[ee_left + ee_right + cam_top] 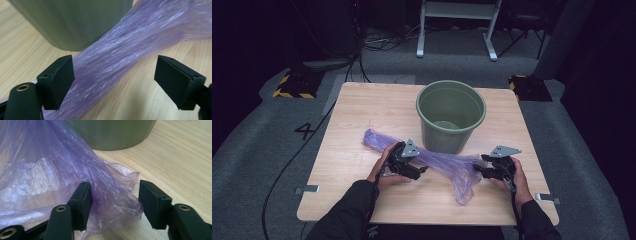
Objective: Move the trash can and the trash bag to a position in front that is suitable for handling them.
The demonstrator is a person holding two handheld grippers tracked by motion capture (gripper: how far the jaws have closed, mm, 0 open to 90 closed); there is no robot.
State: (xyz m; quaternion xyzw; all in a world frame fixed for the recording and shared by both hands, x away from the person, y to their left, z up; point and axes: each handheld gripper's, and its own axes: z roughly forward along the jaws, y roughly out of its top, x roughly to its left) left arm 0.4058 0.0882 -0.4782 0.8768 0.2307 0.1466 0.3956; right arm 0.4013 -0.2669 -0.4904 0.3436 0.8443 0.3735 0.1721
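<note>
Purple bag (432, 160) lies on counter (362, 110), near the bucket (451, 116). My left claw (115, 82) released, straddling its middle; right claw (115, 202) released, bag's edge between.

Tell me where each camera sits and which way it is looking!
High view: above the person's side, looking forward and down on the light wooden table, round green plastic bucket, crinkly purple plastic bag; forearms, left gripper, right gripper.
Left gripper view: rides that gripper, looking along its open jaws, over the twisted bag toward the bucket.
Right gripper view: rides that gripper, looking along its jaws, open around the bag's loose end, bucket behind.
Both gripper views share bag, bucket, table.
</note>
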